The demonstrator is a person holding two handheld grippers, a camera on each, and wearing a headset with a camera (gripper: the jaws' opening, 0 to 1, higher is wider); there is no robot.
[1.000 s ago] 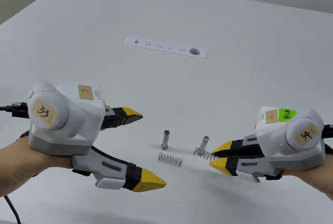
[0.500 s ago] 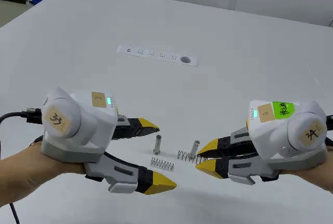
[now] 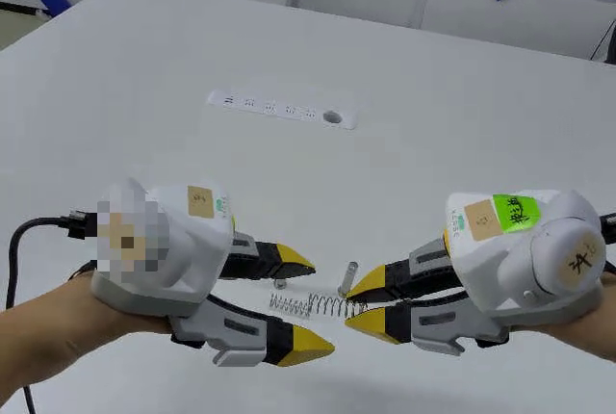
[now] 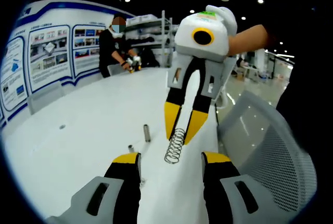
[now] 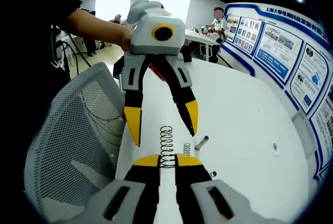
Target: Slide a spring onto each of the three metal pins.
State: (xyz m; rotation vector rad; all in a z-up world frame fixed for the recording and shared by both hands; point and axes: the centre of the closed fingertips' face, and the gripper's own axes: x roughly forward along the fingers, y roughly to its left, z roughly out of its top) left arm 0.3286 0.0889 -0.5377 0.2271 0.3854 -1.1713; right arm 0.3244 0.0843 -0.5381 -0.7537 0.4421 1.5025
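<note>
Since the earlier frame the two grippers are brought closer together, and one spring is taken up off the table by the right gripper. Its jaws are nearly shut, pinching the spring's end coils so that the rest sticks out towards the left gripper. The left gripper is held wide open, with nothing gripped between its jaws. A second spring is seen lying on the table beside the held one; in the head view the two run almost end to end and are hard to tell apart. One pin is seen standing just behind the right gripper's upper tip. A second pin is mostly hidden by the left gripper's upper jaw — only its top is made out.
</note>
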